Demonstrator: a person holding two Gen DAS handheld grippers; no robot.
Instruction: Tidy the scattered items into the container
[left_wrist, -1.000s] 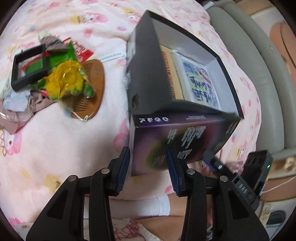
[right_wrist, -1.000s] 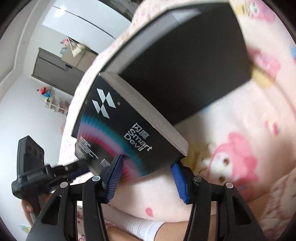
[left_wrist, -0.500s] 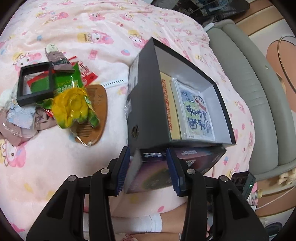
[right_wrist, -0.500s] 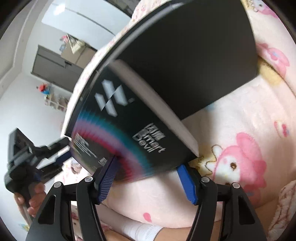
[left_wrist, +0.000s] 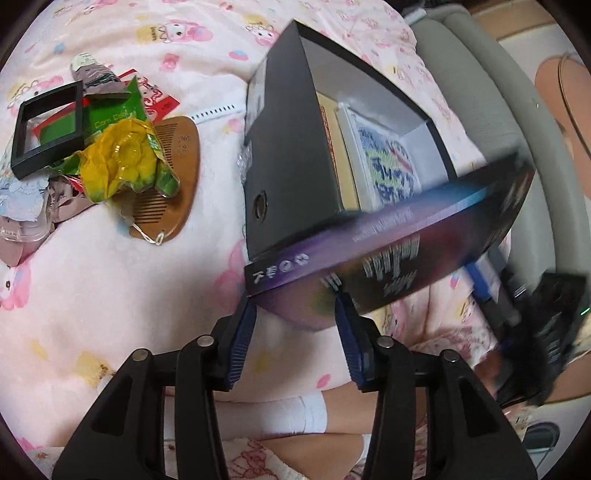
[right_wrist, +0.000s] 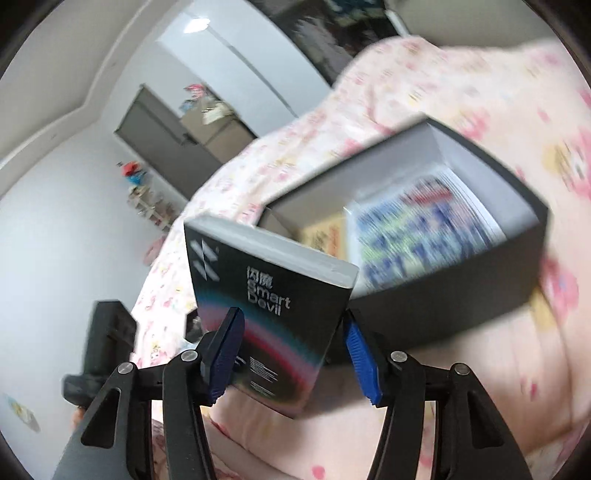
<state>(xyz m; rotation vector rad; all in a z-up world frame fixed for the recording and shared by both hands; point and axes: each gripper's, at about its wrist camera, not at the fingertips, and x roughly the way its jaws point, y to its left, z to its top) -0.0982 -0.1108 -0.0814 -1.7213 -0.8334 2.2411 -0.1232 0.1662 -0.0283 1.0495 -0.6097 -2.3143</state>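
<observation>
Risen flat box (right_wrist: 269, 317) (between right tongs (right_wrist: 295, 360))

We see the right gripper (right_wrist: 293, 354) has lifted the flat black "Smart Devil" box (right_wrist: 266, 314) up beside the open black cardboard container (right_wrist: 461, 291), jaws narrowing onto it. Left gripper (left_wrist: 295, 343) jaws just opened wider, box corner between them.
</observation>
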